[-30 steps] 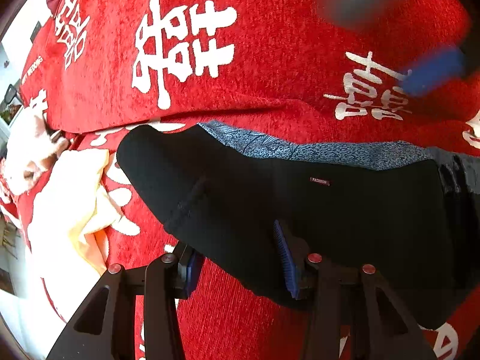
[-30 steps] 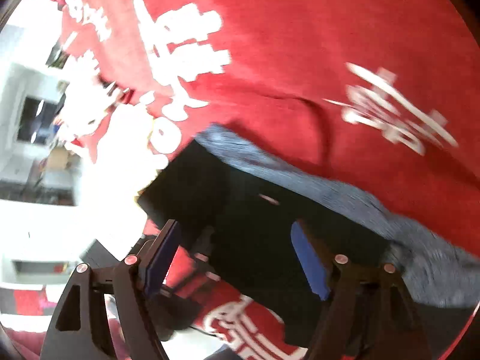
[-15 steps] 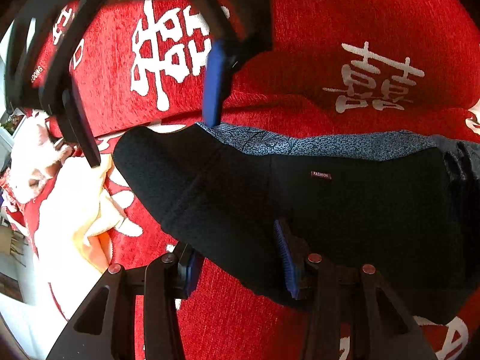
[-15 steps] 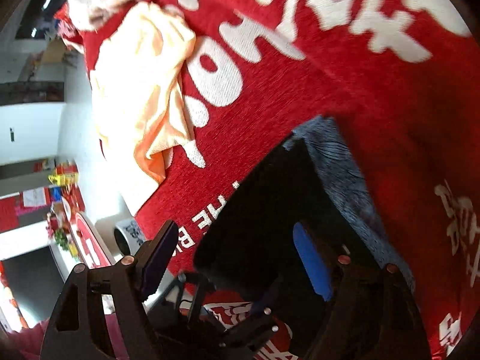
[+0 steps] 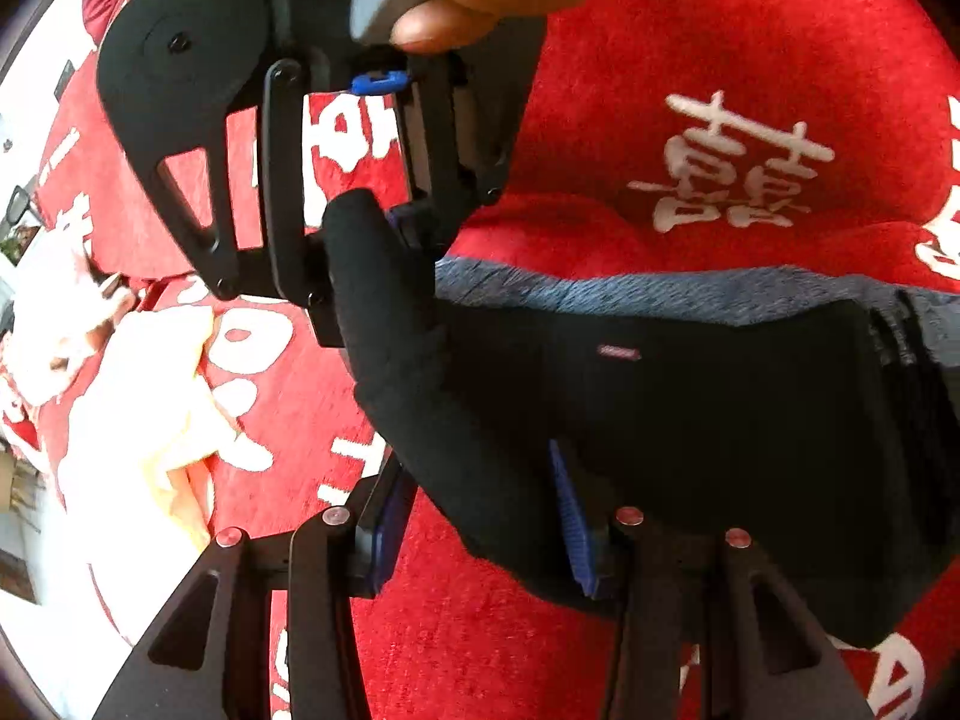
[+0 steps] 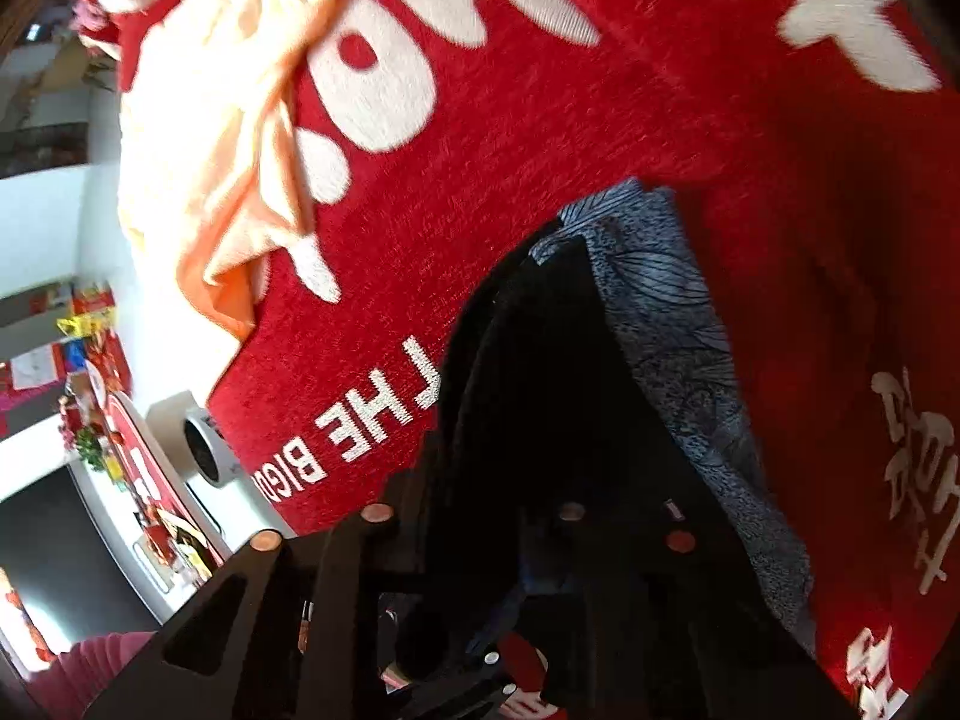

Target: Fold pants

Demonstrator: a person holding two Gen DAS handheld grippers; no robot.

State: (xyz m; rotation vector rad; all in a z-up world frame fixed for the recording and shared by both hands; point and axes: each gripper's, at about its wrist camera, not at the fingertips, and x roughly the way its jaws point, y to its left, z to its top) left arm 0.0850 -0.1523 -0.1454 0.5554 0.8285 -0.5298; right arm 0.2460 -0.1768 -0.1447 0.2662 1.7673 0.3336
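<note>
Black pants [image 5: 690,408] with a grey patterned lining lie folded on a red cloth with white characters [image 5: 720,60]. My left gripper [image 5: 480,516] is open, its blue pads on either side of the pants' near edge. My right gripper [image 5: 366,252] comes in from the top left of the left wrist view and is shut on the pants' left corner, which is lifted. In the right wrist view the black pants [image 6: 540,420] fill the space between the fingers [image 6: 336,570], and the grey lining [image 6: 690,348] runs along their right side.
A pale yellow-orange garment [image 5: 144,408] lies bunched on the red cloth to the left, also in the right wrist view [image 6: 222,138]. The cloth's edge [image 6: 288,456] drops off beyond it to a white floor and a room with furniture.
My right gripper came down from above, closed on the pants' left corner and raised it. My left gripper has stayed open at the near edge.
</note>
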